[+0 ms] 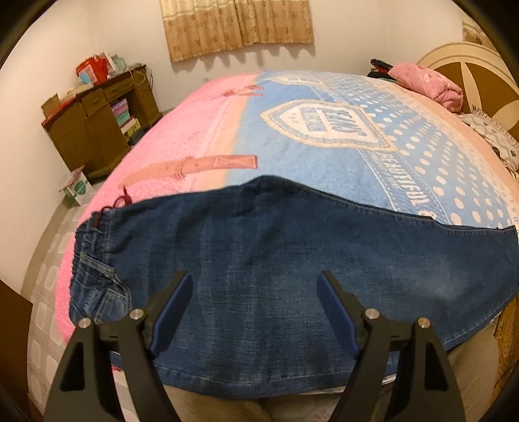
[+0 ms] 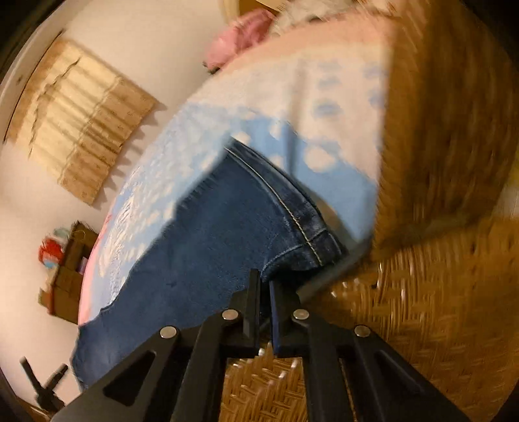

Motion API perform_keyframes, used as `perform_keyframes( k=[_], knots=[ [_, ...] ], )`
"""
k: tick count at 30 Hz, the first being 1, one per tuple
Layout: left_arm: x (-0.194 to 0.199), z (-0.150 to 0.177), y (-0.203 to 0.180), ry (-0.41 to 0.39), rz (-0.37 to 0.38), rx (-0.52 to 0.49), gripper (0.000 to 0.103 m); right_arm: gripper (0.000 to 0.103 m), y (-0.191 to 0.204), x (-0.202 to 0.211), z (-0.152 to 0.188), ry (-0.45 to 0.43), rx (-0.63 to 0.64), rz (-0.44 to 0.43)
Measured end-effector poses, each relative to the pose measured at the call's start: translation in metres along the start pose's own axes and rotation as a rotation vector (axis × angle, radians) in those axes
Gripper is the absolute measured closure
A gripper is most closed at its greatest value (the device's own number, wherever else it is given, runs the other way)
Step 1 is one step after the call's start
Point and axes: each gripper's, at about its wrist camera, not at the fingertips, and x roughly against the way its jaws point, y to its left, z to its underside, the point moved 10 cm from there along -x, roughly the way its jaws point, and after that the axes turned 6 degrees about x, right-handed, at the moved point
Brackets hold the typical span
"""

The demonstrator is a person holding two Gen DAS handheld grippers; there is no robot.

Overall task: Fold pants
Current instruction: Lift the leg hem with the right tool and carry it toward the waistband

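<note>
The dark blue denim pants [image 1: 292, 259] lie flat across the near edge of the bed [image 1: 324, 136], waistband to the left, leg hems to the right. The left claw [image 1: 254, 285] hangs above their middle. The right claw [image 2: 264, 282] meets the hem corner at the bed's edge, beside a woven wicker surface [image 2: 421, 308]. A brown wooden cabinet [image 1: 97, 130] stands left of the bed; a folded pink quilt [image 1: 428, 82] lies at its far right.

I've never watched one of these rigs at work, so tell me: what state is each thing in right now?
Dark blue denim pants: lying flat, legs stacked, near edge overhanging the bed.
Left gripper: open, above the pants.
Right gripper: shut on the pants' hem.
Beige patterned curtain: drawn closed.
</note>
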Motion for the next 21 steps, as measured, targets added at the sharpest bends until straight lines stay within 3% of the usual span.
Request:
perform_keyframes(
  k=[1,4,6,8,11,15,17,21],
  knots=[
    [0.000,0.001,-0.001,0.002,0.000,-0.005,0.022,0.098,-0.003,0.000,0.000,-0.017,-0.021,-0.034],
    [0.005,-0.001,-0.001,-0.024,-0.016,-0.030,0.022,0.084,-0.005,0.010,-0.003,-0.060,-0.059,-0.076],
    [0.006,-0.002,0.000,-0.023,-0.012,-0.016,0.022,0.067,-0.011,0.024,-0.007,-0.098,-0.058,-0.061],
    [0.006,-0.003,0.001,-0.021,0.004,0.003,0.022,0.060,-0.016,0.038,-0.009,-0.139,-0.056,-0.037],
    [0.005,-0.002,0.000,-0.017,0.001,0.001,0.022,0.060,-0.025,0.047,-0.012,-0.178,-0.101,-0.042],
    [0.006,0.000,-0.003,-0.015,-0.001,-0.012,0.022,0.060,-0.023,0.032,-0.007,-0.137,-0.105,-0.058],
    [0.008,-0.002,-0.002,-0.020,-0.004,-0.013,0.022,0.060,-0.028,0.019,0.000,-0.082,-0.127,-0.008],
    [0.008,-0.003,0.001,-0.020,-0.002,0.004,0.022,0.060,-0.019,0.015,-0.001,-0.087,-0.133,-0.077]
  ],
)
